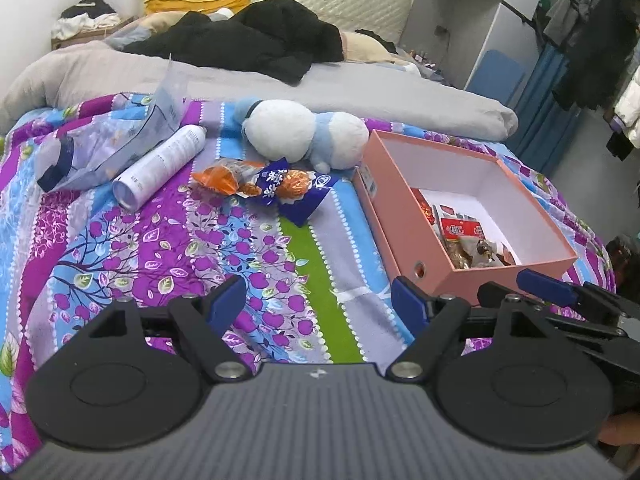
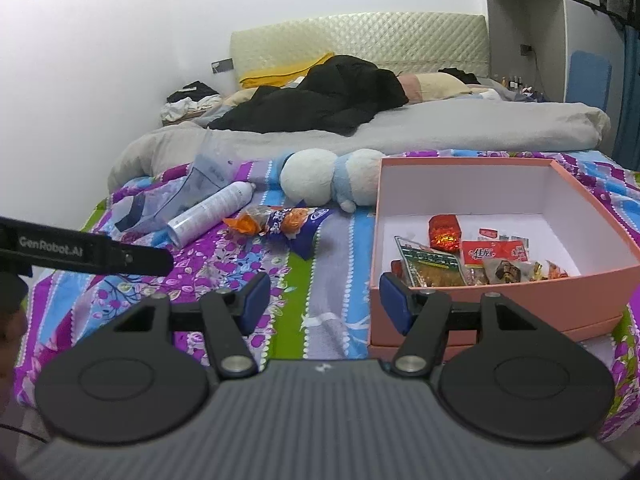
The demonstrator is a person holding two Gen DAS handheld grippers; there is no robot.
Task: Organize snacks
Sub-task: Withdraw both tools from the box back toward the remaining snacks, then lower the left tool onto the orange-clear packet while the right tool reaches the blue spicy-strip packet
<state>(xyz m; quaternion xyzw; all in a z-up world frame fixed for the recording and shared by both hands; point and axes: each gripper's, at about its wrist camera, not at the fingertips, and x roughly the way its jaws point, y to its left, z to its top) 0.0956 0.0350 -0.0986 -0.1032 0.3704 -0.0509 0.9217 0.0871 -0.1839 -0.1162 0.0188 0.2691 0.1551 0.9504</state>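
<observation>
Both tools, the left tool (image 1: 320,300) and right tool (image 2: 324,300), stood apart, holding nothing, over the bed (image 1: 160,240). Two snack packets (image 1: 276,184) lay left of the pink box (image 1: 420,236), which held more snacks (image 2: 472,256).

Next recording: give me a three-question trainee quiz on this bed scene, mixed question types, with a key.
1. True or false: the pink box already holds several snack packets.
2. Which lies closest to the plush toy? A) white spray can B) blue and orange snack packets C) clear plastic bag
3. Fill in: both the left gripper and the right gripper are ____, with nothing between the fingers.

Key: 1 true; 2 B; 3 open.
</observation>
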